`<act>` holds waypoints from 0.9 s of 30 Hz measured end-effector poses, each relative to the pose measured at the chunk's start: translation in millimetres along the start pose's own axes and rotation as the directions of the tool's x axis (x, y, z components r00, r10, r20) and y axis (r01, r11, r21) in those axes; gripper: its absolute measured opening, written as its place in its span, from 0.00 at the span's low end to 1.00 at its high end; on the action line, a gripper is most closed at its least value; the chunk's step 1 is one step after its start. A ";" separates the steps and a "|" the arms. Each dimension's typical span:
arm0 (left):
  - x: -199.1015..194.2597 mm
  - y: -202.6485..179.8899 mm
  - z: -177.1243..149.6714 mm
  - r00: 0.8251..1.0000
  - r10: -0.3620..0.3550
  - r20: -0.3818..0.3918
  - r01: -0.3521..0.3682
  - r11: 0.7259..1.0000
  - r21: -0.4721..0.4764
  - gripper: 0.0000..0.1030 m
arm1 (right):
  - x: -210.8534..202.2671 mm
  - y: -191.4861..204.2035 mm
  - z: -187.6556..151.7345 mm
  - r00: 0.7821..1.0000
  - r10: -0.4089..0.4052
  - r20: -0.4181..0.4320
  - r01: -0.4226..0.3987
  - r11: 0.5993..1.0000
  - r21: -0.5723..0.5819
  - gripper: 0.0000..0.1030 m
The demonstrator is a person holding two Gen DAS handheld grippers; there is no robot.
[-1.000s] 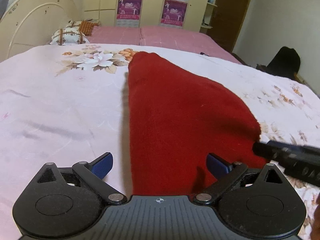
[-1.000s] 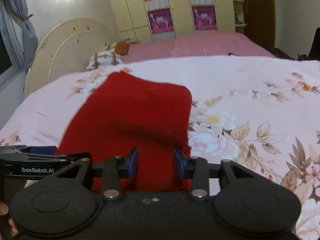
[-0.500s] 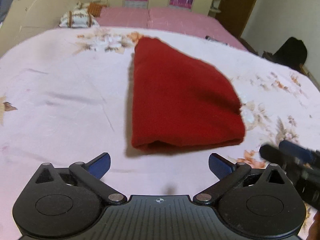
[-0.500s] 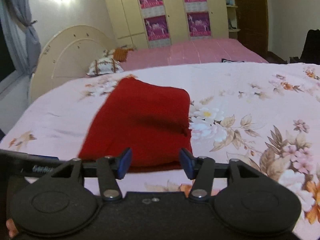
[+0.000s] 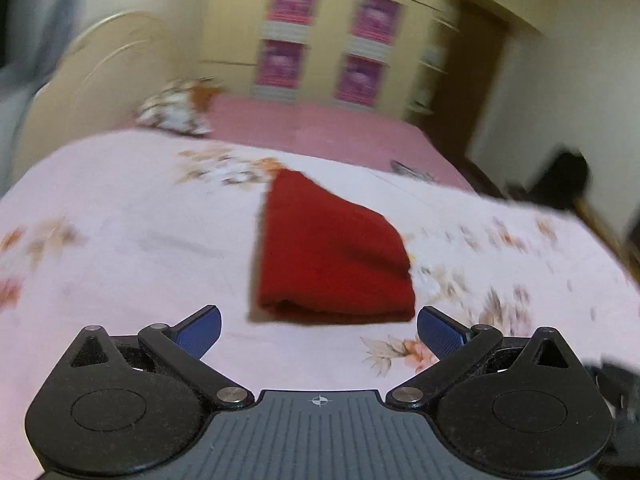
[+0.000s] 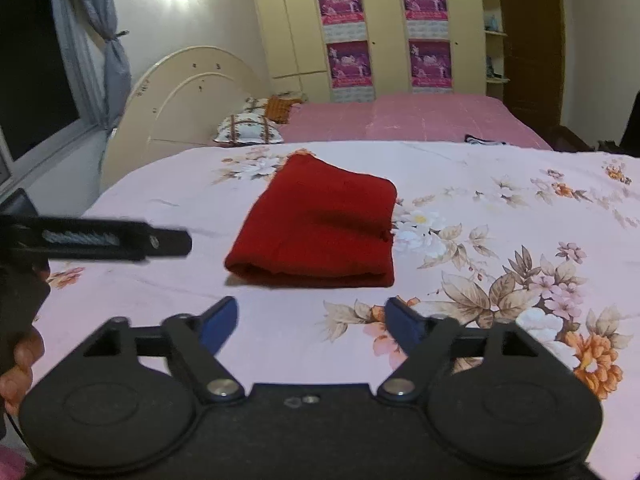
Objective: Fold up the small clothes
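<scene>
Both jaws stand wide apart and hold nothing: the left gripper [image 5: 319, 330] and right gripper [image 6: 311, 323] hover just short of the red garment [image 6: 320, 228], folded flat on the floral bedsheet [image 6: 500, 216]; it looks soft, light and limp, best pinched at its near doubled edge; only the right view shows the window curtain [image 6: 96, 32] sharply, the left being blurred.

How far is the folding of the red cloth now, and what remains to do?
Done, it seems: the red cloth lies folded in a compact rectangle on the floral bedsheet, its doubled edge nearest the cameras. In hand: nothing; the left claw and right claw are both open, short of the cloth. Left: perhaps nothing; no other loose clothes are visible.
</scene>
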State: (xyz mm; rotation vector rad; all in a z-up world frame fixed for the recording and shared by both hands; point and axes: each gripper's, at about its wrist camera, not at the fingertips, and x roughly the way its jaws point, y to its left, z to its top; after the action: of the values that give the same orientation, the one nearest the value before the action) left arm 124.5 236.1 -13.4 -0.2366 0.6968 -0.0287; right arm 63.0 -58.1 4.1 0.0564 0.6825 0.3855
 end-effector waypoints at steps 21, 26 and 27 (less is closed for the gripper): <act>-50.5 -39.9 -28.5 0.991 0.136 -0.017 -0.129 0.968 0.216 1.00 | -72.5 9.6 -12.2 0.968 -0.223 0.114 0.218 0.974 0.060 0.99; -60.7 -39.5 -28.3 0.988 0.156 0.007 -0.154 0.969 0.195 1.00 | -68.8 13.8 -12.9 0.961 -0.244 0.128 0.244 0.970 0.018 0.99; -62.3 -38.8 -28.1 0.987 0.161 0.008 -0.159 0.969 0.189 1.00 | -68.8 14.4 -13.0 0.959 -0.248 0.140 0.250 0.968 0.003 0.99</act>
State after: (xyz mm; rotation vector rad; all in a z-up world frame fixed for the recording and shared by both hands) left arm 60.7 199.1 13.8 0.0026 0.7135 0.0584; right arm 1.4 -70.8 38.1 -0.0165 0.5400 0.1419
